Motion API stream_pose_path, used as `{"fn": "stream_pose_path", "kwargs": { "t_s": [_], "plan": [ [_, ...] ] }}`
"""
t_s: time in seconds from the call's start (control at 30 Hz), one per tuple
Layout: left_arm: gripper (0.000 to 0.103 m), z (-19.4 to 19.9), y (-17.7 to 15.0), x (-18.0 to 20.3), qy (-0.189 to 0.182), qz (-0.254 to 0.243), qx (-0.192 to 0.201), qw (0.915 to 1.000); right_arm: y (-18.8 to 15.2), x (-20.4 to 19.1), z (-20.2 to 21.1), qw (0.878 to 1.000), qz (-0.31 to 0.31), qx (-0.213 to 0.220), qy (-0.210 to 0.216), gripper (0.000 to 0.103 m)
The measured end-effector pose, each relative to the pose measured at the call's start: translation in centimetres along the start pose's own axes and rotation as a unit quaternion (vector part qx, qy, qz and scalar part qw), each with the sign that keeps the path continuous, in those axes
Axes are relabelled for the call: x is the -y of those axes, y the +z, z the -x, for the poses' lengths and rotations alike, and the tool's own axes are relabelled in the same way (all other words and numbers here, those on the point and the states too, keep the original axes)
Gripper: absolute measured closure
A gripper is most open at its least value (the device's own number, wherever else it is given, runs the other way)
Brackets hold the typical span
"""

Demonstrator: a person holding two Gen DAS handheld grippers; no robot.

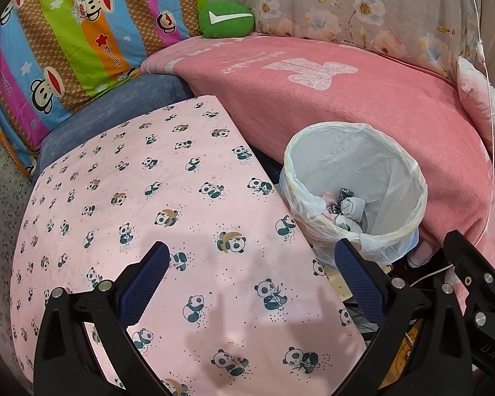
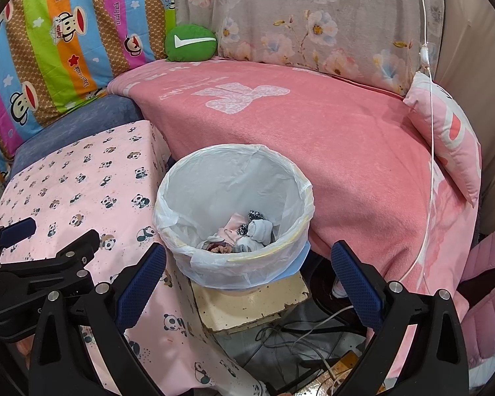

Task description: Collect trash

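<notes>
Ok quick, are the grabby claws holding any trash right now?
Left gripper: open, holding nothing.
Right gripper: open, holding nothing.

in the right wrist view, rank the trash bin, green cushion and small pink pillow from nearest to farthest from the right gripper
1. Trash bin, just ahead, slightly left of centre.
2. Small pink pillow, farther back on the right.
3. Green cushion, far back on the left.

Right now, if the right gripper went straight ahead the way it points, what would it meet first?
Most likely the bin: the right gripper, jaws open and empty, frames its near rim, with the liner bag's edge folded over it. Depth is uncertain; it may pass just above the rim into the trash.
</notes>
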State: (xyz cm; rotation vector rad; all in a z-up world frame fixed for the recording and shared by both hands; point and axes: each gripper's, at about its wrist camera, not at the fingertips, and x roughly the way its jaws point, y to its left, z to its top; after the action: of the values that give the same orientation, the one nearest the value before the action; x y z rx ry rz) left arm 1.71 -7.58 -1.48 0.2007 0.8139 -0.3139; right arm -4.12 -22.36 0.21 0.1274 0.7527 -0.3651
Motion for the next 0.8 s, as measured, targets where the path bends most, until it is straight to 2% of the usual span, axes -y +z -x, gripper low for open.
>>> {"fn": "stream_pose_path", "kwargs": {
  "t_s": [0.8],
  "plan": [
    [0.007,-0.35,-0.27,0.02,-0.008,-0.005,-0.006,0.9999,-0.08,0.19,0.08,1.0,-0.002,0.0,-0.001,0.004]
  ]
}}
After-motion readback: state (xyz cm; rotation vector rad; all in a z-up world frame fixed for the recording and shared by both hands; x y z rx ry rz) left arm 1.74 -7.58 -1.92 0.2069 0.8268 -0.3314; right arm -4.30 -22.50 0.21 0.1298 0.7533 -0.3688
